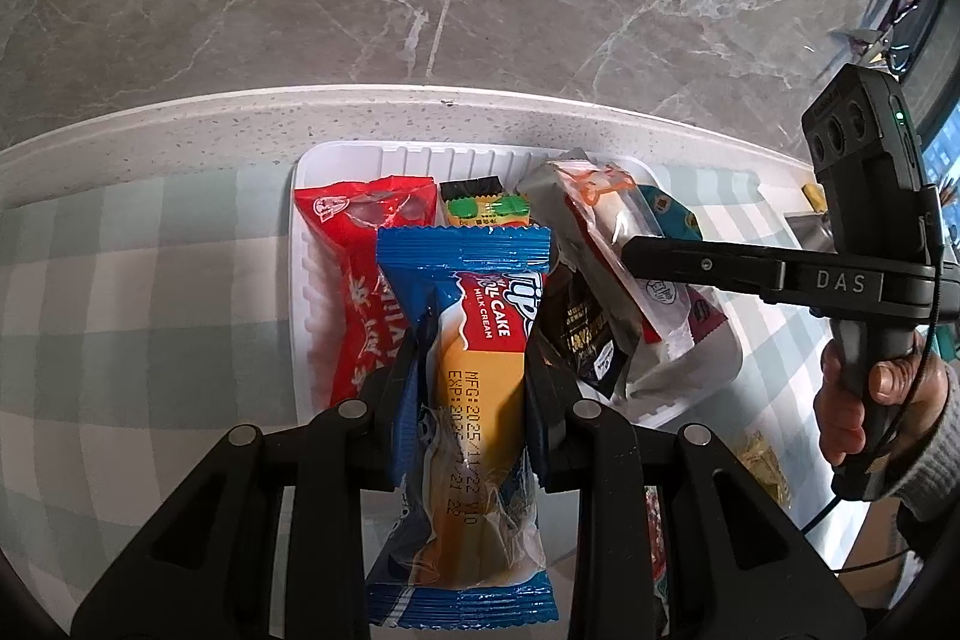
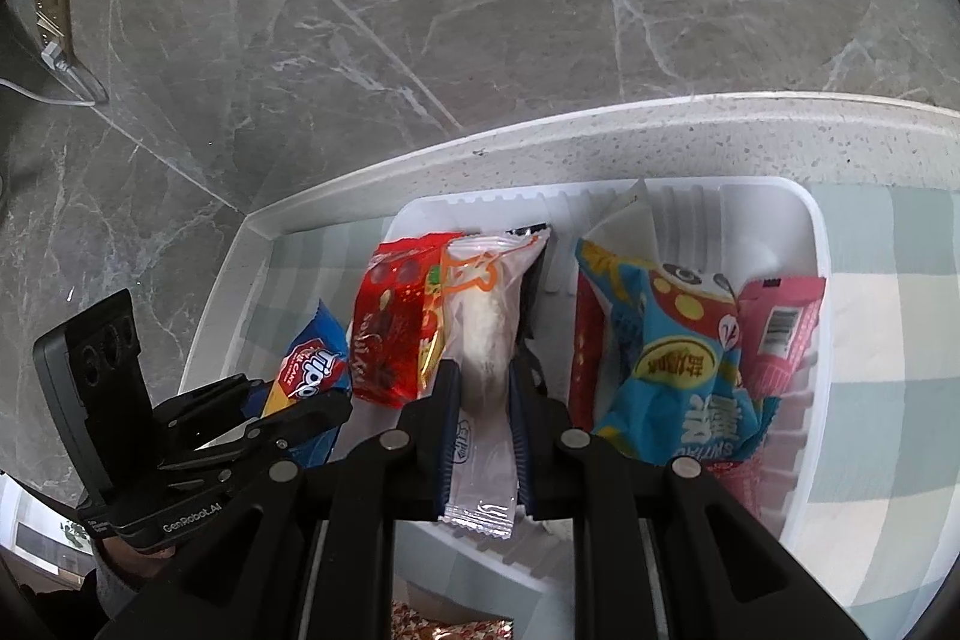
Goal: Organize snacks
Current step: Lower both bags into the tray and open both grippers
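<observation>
In the left wrist view my left gripper is shut on a blue roll cake packet, held lengthwise over the near left of a white tray. Under it lies a red packet. My right gripper comes in from the right, a hand on its handle. In the right wrist view the right gripper is shut on a clear packet with orange print over the tray. There the left gripper holds the blue packet at the left.
The tray also holds a blue snack bag, a pink packet, a red packet and a dark packet. It sits on a checked cloth against a grey marble wall. A yellow packet lies near the tray.
</observation>
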The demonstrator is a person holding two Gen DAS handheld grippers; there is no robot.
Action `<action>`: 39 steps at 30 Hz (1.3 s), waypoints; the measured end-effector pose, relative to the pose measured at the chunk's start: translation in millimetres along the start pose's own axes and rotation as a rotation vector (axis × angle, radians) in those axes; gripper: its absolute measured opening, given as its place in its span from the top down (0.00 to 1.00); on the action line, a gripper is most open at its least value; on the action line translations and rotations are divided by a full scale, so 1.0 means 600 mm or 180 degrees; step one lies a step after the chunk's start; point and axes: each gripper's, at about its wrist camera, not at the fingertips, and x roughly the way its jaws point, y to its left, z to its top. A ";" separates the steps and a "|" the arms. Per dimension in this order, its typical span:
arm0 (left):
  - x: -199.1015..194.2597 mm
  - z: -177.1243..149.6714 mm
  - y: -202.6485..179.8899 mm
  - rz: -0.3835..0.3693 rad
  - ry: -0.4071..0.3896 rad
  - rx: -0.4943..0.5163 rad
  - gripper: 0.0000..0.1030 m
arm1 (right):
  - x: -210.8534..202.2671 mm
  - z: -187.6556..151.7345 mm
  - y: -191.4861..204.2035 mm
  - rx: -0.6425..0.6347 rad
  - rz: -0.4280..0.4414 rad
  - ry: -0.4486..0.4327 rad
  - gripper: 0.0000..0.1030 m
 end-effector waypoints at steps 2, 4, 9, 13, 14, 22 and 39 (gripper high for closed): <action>0.005 0.002 0.001 0.0004 0.0005 -0.0011 0.74 | 0.003 0.002 -0.003 -0.0001 -0.0033 0.0008 0.82; 0.010 0.003 0.002 0.0012 0.0017 -0.0029 0.74 | 0.006 0.003 -0.007 0.0005 -0.0070 0.0016 0.82; 0.026 0.003 0.005 0.0039 0.0048 -0.0077 0.74 | 0.017 0.001 -0.014 0.0000 -0.0193 0.0048 0.82; 0.040 0.004 0.009 0.0093 0.0068 -0.0137 0.74 | 0.026 -0.004 -0.022 0.0009 -0.0283 0.0068 0.82; 0.044 0.004 0.010 0.0096 0.0068 -0.0158 0.74 | 0.027 -0.004 -0.023 0.0012 -0.0277 0.0067 0.82; 0.076 0.004 0.009 0.0179 0.0145 -0.0105 0.73 | 0.031 -0.006 -0.007 -0.0157 -0.0461 0.0065 0.80; 0.066 -0.017 0.004 0.0120 0.0225 -0.0118 0.51 | -0.016 -0.039 0.006 -0.0122 -0.0436 -0.0028 0.67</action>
